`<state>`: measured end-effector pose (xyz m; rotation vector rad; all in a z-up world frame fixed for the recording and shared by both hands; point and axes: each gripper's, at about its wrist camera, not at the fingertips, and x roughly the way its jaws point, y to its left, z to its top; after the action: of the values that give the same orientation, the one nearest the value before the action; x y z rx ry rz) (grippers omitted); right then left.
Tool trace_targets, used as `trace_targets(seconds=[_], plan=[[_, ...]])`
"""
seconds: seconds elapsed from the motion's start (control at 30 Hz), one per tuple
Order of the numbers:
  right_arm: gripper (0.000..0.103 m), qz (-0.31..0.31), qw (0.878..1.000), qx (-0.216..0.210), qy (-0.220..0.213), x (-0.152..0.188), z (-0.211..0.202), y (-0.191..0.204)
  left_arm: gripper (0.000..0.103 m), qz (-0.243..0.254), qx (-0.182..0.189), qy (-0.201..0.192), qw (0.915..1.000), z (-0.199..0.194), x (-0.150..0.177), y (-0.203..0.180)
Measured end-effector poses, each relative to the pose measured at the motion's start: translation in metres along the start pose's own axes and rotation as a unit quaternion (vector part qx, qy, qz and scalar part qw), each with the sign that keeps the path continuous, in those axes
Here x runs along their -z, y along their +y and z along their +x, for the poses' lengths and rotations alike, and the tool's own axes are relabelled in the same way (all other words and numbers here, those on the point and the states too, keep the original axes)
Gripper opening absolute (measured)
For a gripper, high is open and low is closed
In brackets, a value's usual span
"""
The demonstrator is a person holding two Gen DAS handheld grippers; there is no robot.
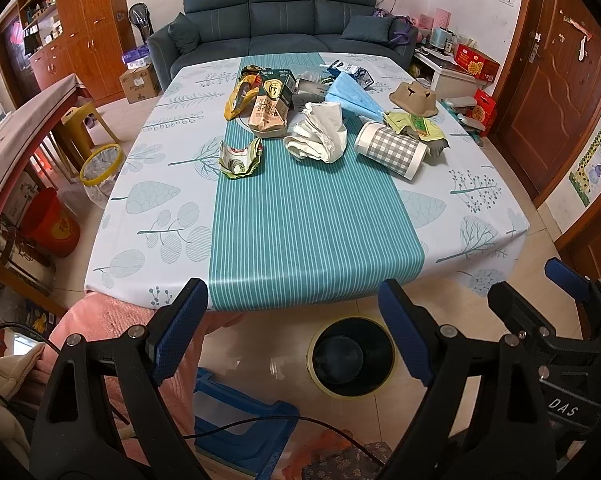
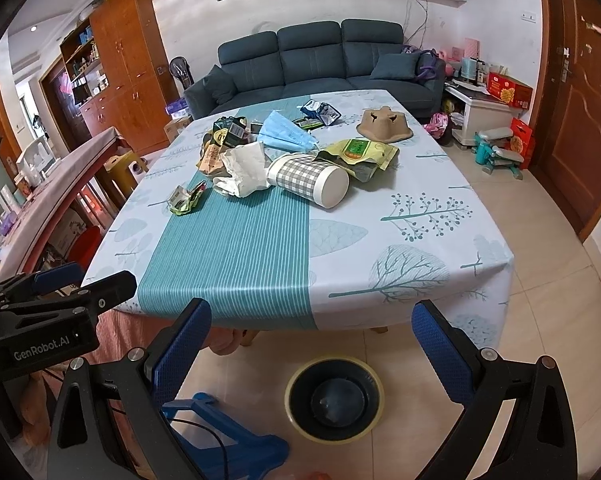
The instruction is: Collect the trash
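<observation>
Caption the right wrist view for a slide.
Open right gripper above dark bin, facing table strewn with trash.

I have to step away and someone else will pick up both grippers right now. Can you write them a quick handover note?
Left gripper: open, empty, held short of the table's near edge.
Right gripper: open, empty, likewise short of the table.
Trash: all on the table, clustered at the far half: crumpled wrapper, white tissue wad, checked cup lying on its side, blue mask, cartons, green packet, cardboard piece.
Bin: on the floor below the near edge; nothing visible inside.
Done: nothing visibly collected.
Left: all pieces.
</observation>
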<state>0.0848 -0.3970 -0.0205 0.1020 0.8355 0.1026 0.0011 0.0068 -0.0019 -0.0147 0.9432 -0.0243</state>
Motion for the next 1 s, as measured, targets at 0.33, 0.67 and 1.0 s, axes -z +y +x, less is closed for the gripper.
trace_targets(seconds=[0.33,0.67,1.0], plan=[[0.102,0.000,1.000,0.001,0.000,0.002,0.001,0.002,0.085,0.000,0.000,0.000,1.0000,0.000,0.000,0.000],[0.102,-0.001,1.000,0.002,0.004,0.007,0.006,0.003,0.085,-0.001,-0.002,0.004,1.0000,0.002,0.010,0.004],[0.102,0.008,1.000,0.008,0.001,0.005,0.008,0.006,0.085,-0.001,0.000,0.008,1.0000,0.001,0.014,0.009]])
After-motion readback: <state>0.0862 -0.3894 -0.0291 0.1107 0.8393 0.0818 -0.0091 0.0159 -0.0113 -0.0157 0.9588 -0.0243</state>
